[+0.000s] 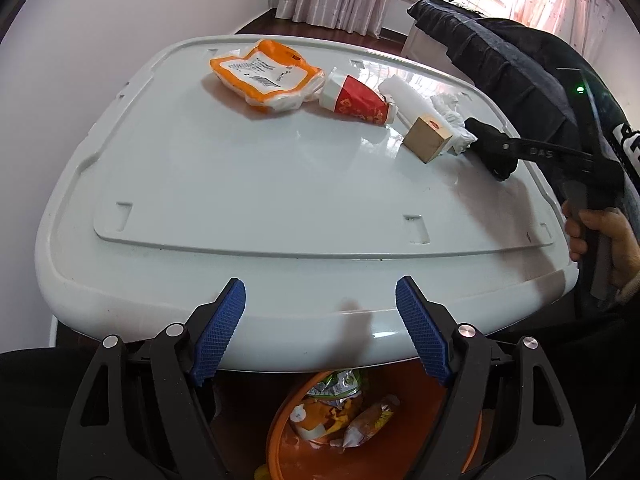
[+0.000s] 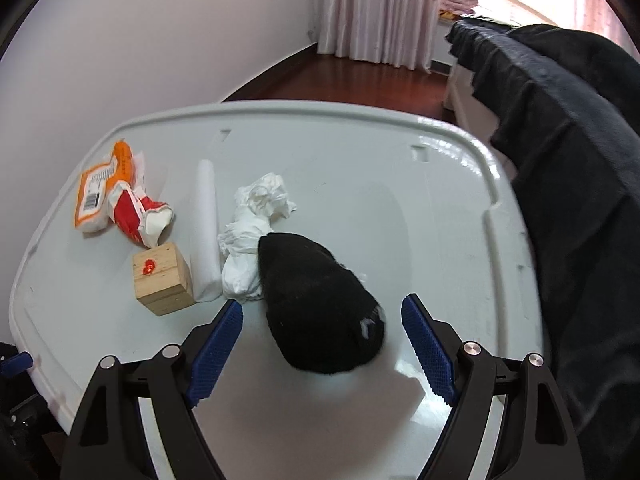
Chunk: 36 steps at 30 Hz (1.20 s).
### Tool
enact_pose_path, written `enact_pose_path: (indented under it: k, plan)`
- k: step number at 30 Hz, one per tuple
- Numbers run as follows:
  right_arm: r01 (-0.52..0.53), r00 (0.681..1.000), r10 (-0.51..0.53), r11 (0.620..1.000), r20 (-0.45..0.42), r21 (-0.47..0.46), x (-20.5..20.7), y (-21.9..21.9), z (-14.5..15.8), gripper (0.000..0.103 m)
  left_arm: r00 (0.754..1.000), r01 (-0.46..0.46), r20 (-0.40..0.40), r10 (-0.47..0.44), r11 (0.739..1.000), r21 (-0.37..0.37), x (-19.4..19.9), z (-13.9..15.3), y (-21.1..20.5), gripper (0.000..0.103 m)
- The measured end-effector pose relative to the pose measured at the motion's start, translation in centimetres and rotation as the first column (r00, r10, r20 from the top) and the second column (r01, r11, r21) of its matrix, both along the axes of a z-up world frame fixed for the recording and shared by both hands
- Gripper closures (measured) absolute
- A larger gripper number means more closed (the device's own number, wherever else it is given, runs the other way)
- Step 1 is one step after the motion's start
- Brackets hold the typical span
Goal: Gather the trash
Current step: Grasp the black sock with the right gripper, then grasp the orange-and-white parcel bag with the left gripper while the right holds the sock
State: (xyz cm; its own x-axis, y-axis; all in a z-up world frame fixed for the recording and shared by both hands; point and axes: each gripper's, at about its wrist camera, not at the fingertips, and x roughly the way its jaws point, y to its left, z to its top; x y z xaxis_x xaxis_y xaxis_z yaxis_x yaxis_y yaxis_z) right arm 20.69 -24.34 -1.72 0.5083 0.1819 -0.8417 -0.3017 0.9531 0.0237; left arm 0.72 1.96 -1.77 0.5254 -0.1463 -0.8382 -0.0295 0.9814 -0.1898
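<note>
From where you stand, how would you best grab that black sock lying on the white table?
Probably across the middle of the black sock, coming straight down with the open right gripper, which already sits astride it. The sock lies lengthwise between the fingers, soft and bulging, so its narrow width fits the gap. The crumpled tissue touches its far end, so stay nearer.

A white table (image 2: pixel 400 208) carries everything. A black sock (image 2: pixel 320 304) lies between the right tongs' spread fingers, its far end touching a crumpled tissue (image 2: pixel 256 216) just ahead. Left of the tissue lies a white roll (image 2: pixel 206 232), with a wooden block (image 2: pixel 162 278) just beside it. Farther ahead-left lie a red cup (image 2: pixel 138 216) and an orange packet (image 2: pixel 98 196), touching.
</note>
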Motion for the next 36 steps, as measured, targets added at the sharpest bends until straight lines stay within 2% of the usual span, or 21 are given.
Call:
enact_pose_path:
  k: [4, 5, 7, 10, 12, 16, 18, 20, 21, 24, 27, 31, 36]
  plan:
    - [-0.004, 1.000, 0.004, 1.000, -0.022, -0.018, 1.0, 0.5, -1.0, 0.023, 1.000, -0.004, -0.006, 0.004, 1.000, -0.002, 0.0, -0.2, 0.1, 0.027]
    - [-0.001, 0.999, 0.000, 1.000, -0.032, -0.016, 1.2, 0.4, -1.3, 0.027, 1.000, -0.005, -0.010, 0.005, 1.000, -0.003, 0.0, -0.3, 0.2, 0.027]
    - [0.011, 0.999, -0.012, 1.000, -0.053, -0.027, 1.5, 0.4, -1.9, 0.047, 1.000, -0.012, -0.020, 0.011, 1.000, -0.009, 0.0, -0.5, 0.3, 0.027]
    - [0.029, 0.997, -0.030, 0.999, -0.066, -0.023, 1.4, 0.3, -1.8, 0.054, 0.999, -0.030, -0.025, 0.030, 0.999, -0.011, 0.2, -0.3, 0.6, 0.027]
    - [0.050, 0.995, -0.051, 0.999, -0.080, -0.015, 1.1, 0.2, -1.6, 0.056, 0.999, -0.045, -0.031, 0.044, 0.999, -0.017, 0.5, 0.0, 0.9, 0.027]
    - [0.094, 0.991, -0.087, 0.993, -0.104, 0.066, -0.5, -0.2, -0.8, 0.056, 0.995, -0.094, -0.030, 0.092, 0.994, -0.049, 3.1, 1.6, 2.0, 0.027]
    - [0.076, 0.993, -0.067, 0.993, -0.096, 0.092, -1.4, 0.0, -0.3, 0.056, 0.991, -0.128, -0.028, 0.127, 0.990, -0.051, 4.9, 2.1, 2.6, 0.020]
    - [0.064, 0.994, -0.055, 0.993, -0.090, 0.103, -2.0, 0.2, 0.1, 0.056, 0.985, -0.171, -0.012, 0.171, 0.984, -0.056, 7.3, 2.8, 3.8, 0.018]
    - [0.060, 0.995, -0.050, 0.993, -0.090, 0.106, -2.1, 0.4, 0.2, 0.056, 0.981, -0.192, -0.014, 0.191, 0.980, -0.053, 8.3, 2.9, 4.3, 0.018]
    - [0.051, 0.996, -0.042, 0.992, -0.081, 0.118, -2.3, 0.8, 0.5, 0.056, 0.970, -0.241, -0.040, 0.238, 0.962, -0.127, 11.6, 2.3, 6.4, 0.018]
    - [0.050, 0.996, -0.040, 0.990, -0.081, 0.132, -1.9, 0.7, 0.7, 0.056, 0.957, -0.291, -0.067, 0.283, 0.924, -0.249, 14.3, 1.0, 8.7, 0.018]
    - [0.063, 0.994, -0.050, 0.988, -0.093, 0.144, -1.6, 0.5, 0.7, 0.056, 0.944, -0.325, -0.069, 0.322, 0.882, -0.342, 16.2, 0.0, 9.9, 0.018]
    - [0.078, 0.993, -0.061, 0.983, -0.104, 0.168, -1.2, 0.0, 0.6, 0.056, 0.937, -0.343, -0.070, 0.341, 0.871, -0.353, 17.8, -1.0, 9.9, 0.018]
